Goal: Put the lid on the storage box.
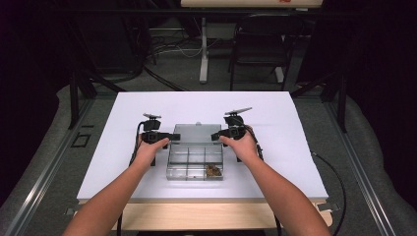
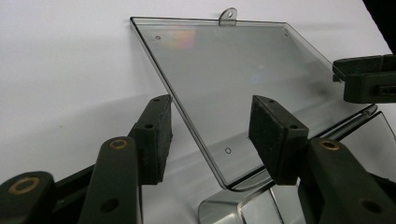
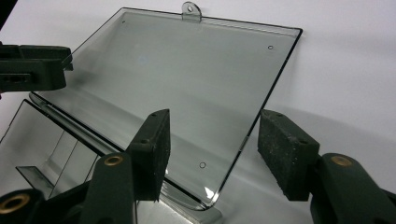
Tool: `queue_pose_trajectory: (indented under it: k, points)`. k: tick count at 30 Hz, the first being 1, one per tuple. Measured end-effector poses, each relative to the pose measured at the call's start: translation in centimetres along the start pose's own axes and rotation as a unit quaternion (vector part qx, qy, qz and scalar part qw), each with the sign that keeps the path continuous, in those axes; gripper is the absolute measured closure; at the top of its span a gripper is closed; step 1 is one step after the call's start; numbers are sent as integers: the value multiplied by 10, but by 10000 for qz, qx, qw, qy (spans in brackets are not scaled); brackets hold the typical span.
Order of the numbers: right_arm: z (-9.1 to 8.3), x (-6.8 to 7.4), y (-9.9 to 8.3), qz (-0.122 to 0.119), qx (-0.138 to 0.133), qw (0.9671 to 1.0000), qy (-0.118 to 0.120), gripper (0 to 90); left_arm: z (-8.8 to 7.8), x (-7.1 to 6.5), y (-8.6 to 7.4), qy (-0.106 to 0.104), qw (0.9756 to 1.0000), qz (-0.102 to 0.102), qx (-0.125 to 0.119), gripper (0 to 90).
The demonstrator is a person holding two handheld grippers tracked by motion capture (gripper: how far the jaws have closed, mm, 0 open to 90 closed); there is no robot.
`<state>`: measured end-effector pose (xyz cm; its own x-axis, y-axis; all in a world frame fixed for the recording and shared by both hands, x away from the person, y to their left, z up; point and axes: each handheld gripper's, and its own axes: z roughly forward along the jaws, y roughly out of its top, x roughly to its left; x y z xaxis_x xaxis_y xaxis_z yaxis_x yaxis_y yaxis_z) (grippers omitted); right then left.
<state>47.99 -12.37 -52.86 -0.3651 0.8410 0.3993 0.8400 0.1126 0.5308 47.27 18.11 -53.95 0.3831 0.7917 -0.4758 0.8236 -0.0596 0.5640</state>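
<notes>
Clear plastic: a compartment box (image 1: 194, 162) sits mid-surface (image 1: 123, 162), its lid (image 1: 196, 132) folded back flat behind it.
Contents: small brownish pieces (image 1: 213, 170) in the near right compartment (too small to identify).
Left claw (image 2: 210, 133): released, jaws spread astride the lid's left edge near the hinge, not pinching.
Right claw (image 3: 212, 149): released likewise, straddling the lid's right edge.
Step in hand: apparently readying to grasp the lid, perhaps to close it.
Next move: both claws must clench on the thin edges together, then swing evenly.
</notes>
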Motion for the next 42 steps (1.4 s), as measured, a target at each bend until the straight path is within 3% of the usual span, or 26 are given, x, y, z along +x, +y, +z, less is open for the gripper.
queue_pose_trajectory:
  k: [11,29,32,42]
  points:
    - [2,-2,0,143,29,9999,25,438,3,1,0,-28,10000,-38,46,491]
    - [6,-7,0,473,18,9987,172,420,7,6,0,-256,9990,-361,81,464]
    - [6,-8,0,464,115,9986,228,420,7,7,0,-290,9987,-407,89,464]
    - [7,-9,1,582,126,9978,296,426,6,6,2,-280,9986,-415,182,466]
